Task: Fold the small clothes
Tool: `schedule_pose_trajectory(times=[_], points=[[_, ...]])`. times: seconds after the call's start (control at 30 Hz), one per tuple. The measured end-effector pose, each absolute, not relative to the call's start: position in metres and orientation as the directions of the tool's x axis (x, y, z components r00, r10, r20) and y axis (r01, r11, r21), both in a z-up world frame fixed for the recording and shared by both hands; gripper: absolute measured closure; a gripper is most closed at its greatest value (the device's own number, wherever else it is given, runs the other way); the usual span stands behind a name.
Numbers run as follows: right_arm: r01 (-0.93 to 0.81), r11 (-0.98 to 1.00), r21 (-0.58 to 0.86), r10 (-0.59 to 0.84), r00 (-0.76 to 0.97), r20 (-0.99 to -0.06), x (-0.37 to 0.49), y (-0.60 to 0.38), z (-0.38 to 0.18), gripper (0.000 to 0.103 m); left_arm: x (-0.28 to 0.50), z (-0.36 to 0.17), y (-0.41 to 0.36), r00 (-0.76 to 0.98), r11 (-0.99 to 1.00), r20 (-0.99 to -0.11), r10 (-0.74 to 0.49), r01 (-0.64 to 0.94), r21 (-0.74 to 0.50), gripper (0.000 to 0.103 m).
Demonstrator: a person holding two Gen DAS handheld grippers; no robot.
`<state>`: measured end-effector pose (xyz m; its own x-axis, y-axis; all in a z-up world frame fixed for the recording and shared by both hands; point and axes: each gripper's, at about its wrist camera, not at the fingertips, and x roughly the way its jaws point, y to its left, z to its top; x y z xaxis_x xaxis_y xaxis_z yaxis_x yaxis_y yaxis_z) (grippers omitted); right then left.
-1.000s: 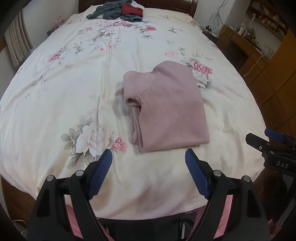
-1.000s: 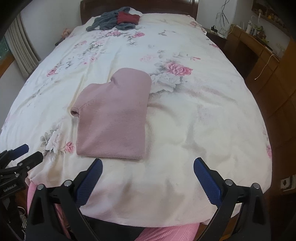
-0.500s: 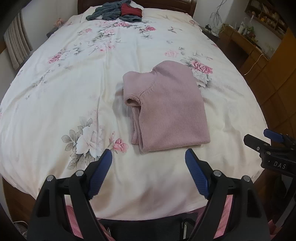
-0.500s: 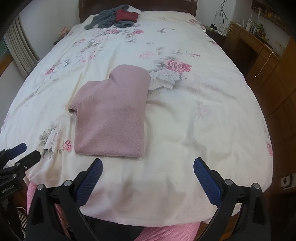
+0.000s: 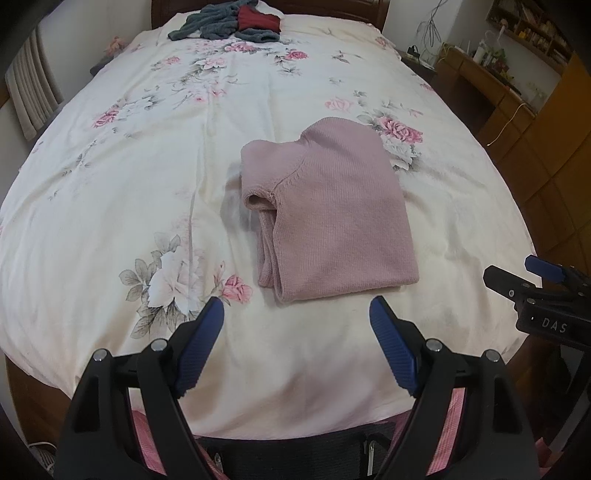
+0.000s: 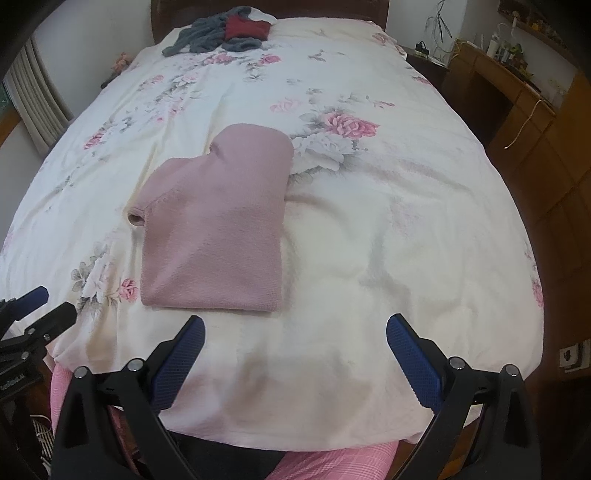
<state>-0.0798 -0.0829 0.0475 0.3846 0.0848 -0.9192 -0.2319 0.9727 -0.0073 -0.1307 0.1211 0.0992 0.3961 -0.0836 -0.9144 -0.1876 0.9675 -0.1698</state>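
A dusty-pink knit sweater (image 5: 332, 210) (image 6: 218, 229) lies folded in half lengthwise on the floral bedspread, one sleeve opening showing at its left edge. My left gripper (image 5: 297, 314) hangs open over the bed's near edge, just short of the sweater's hem, with nothing between its blue pads. My right gripper (image 6: 295, 332) is also open and empty, a little to the right of the hem. Each gripper shows at the edge of the other's view.
The bed (image 5: 110, 184) is covered by a cream floral bedspread. A pile of grey and dark red clothes (image 5: 229, 26) (image 6: 225, 35) lies near the headboard. A wooden desk and cabinets (image 5: 517, 103) stand to the right. A pink checked garment shows below the grippers.
Both grippers have drifted slightly backward and upward, so the sweater and bed sit a touch farther off. The sweater has not moved, and both grippers stay open.
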Motion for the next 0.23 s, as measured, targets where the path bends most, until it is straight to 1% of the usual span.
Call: schedule_pose_trajectory(times=[0.23], points=[[-0.221, 0.975, 0.0, 0.086, 0.377, -0.922, -0.08, -0.0857, 0.0457, 0.004, -0.1304, 0.0976, 0.121, 0.394, 0.967, -0.915, -0.085, -0.188, -0.17, 0.022]])
